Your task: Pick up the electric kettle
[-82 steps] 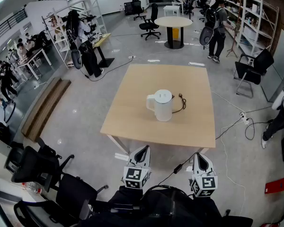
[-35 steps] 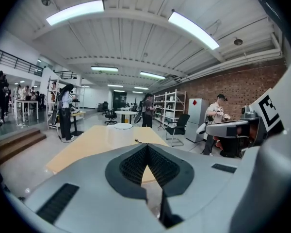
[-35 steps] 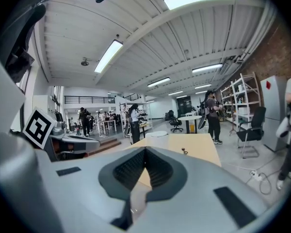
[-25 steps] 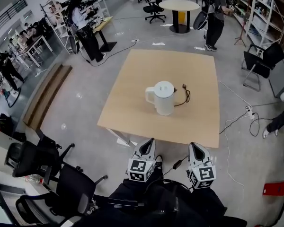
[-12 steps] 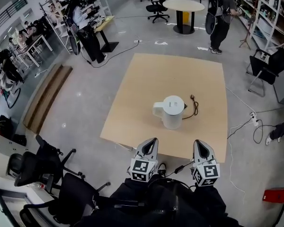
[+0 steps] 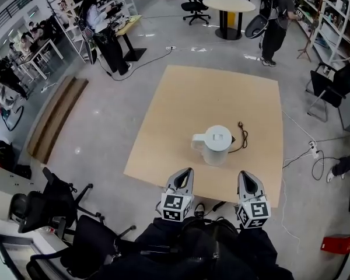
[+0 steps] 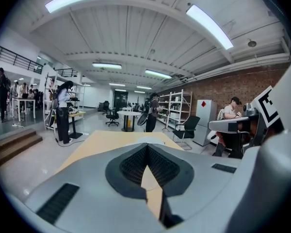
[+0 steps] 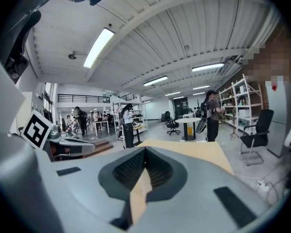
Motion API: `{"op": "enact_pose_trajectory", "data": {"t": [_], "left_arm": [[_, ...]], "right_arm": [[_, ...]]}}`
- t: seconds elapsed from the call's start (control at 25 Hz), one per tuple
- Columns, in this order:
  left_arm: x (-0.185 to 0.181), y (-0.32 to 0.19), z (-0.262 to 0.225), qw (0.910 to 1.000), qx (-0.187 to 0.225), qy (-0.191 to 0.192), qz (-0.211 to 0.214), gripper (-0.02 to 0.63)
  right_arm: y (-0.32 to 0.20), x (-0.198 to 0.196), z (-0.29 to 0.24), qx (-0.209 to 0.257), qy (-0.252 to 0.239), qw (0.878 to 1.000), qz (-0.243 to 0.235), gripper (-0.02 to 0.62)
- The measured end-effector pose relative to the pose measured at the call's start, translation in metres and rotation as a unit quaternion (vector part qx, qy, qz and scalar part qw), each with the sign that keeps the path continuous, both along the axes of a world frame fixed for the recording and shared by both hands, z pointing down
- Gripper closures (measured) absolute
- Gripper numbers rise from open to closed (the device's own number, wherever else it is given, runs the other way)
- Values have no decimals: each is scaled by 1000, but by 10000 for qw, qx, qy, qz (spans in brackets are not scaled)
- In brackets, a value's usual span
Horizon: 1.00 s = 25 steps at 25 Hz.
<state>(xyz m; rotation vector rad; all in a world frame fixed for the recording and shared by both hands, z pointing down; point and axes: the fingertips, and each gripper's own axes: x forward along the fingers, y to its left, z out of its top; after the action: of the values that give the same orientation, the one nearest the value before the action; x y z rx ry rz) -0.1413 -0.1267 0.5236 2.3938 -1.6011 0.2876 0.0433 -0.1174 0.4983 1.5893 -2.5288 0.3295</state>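
The white electric kettle (image 6: 215, 145) stands upright on the square wooden table (image 6: 210, 95), handle to the left, with its black cord (image 6: 241, 137) lying to its right. My left gripper (image 6: 188, 171) and right gripper (image 6: 244, 174) hover side by side over the table's near edge, short of the kettle and not touching it. Both are shut with nothing between the jaws. In the left gripper view the left gripper (image 7: 147, 146) points across the tabletop (image 7: 106, 141); in the right gripper view the right gripper (image 8: 144, 150) does the same. The jaws hide the kettle there.
Black office chairs (image 6: 52, 206) stand at the lower left. Cables and a power strip (image 6: 311, 150) lie on the floor to the right of the table, near another chair (image 6: 332, 83). A person (image 6: 274, 19) stands by a round table (image 6: 228, 4) at the back.
The person has walked up to the table: the kettle and tabletop have come nearer, and both grippers now reach over the near edge. Both stay shut.
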Motion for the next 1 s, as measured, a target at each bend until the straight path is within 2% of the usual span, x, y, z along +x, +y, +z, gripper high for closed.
{"op": "enact_pose_trajectory", "data": {"t": [0.32, 0.52, 0.76, 0.88, 1.0], "left_arm": [[18, -6, -2, 9998, 6, -110, -175, 607], [9, -21, 13, 9988, -58, -125, -462, 607], [4, -33, 33, 9974, -244, -148, -659, 607], [1, -43, 43, 9964, -345, -30, -770, 607], [-2, -50, 57, 9957, -496, -77, -785, 607]], "right_arm": [[-10, 21, -7, 33, -21, 9998, -172, 594], [-11, 33, -17, 128, 25, 9996, -239, 594], [-5, 53, -13, 37, 42, 9999, -103, 594], [-5, 55, -8, -14, 78, 9999, -121, 594], [-5, 54, -1, -102, 83, 9998, -146, 594]]}}
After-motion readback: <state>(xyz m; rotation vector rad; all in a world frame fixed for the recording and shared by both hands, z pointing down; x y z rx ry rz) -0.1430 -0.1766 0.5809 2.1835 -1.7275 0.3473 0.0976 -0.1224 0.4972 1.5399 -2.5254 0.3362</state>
